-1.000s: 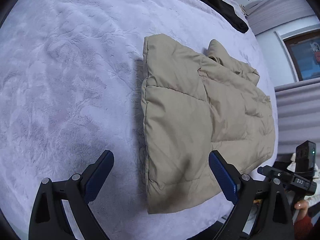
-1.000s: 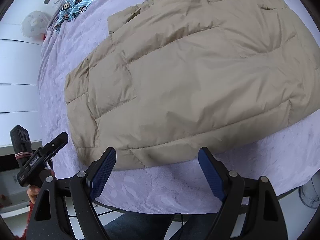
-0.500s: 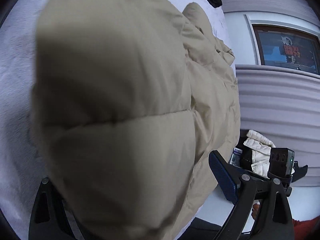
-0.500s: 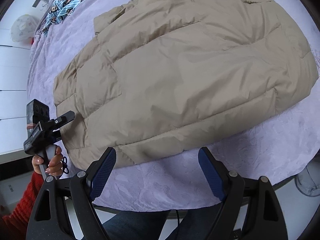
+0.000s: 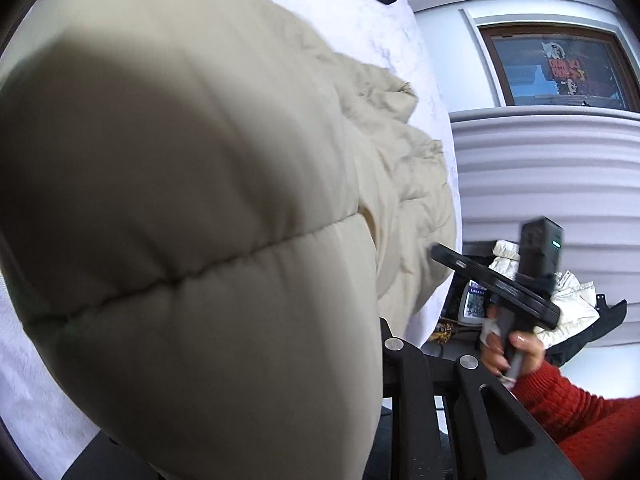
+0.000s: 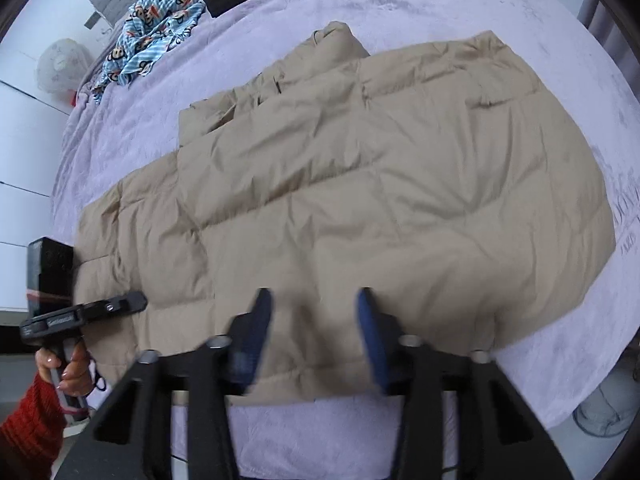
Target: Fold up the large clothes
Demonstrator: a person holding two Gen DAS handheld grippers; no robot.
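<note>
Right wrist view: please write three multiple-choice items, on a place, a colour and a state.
1. Where is the monkey-print cloth? A beyond the jacket, at the far end of the bed; B on the jacket; C on the floor.
2. The jacket's colour? A red; B beige; C black.
3. What is between the pads of the right gripper? A nothing; B a black garment; C the jacket's hem.
A: it lies past the collar. B: beige all over. C: the jaws have just been closing on the hem.
</note>
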